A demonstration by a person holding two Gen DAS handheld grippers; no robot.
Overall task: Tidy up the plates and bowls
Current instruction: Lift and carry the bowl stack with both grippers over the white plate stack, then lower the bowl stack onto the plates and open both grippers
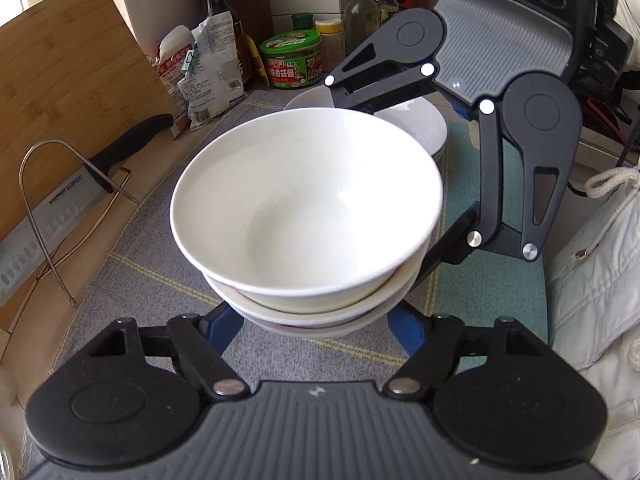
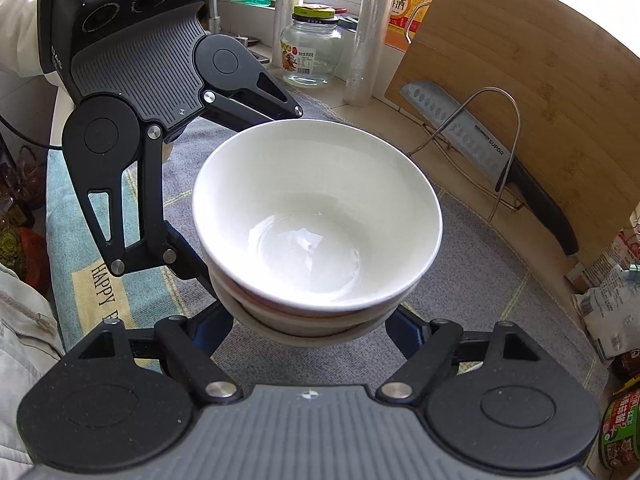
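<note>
A stack of three white bowls [image 1: 308, 200] [image 2: 316, 216] hangs above the grey mat, held from two sides. My left gripper [image 1: 316, 332] is shut on the lowest bowl from the near side in the left wrist view, its blue fingers [image 1: 224, 330] pressing the bowl's flanks. My right gripper [image 2: 310, 332] is shut on the same stack from the opposite side. Each gripper shows in the other's view, the right one [image 1: 400, 168] at the upper right and the left one [image 2: 222, 190] at the upper left. The fingertips are hidden under the bowls.
Another white bowl [image 1: 420, 128] sits on the mat [image 1: 132, 280] behind the stack. A bamboo cutting board [image 2: 532, 92] and a knife [image 2: 480, 140] lean on a wire rack [image 2: 504, 112]. A glass jar [image 2: 310, 52], bottles [image 1: 218, 12], a green tin [image 1: 292, 60] and bags [image 1: 208, 72] line the back. A person's white jacket [image 1: 592, 280] is beside the mat.
</note>
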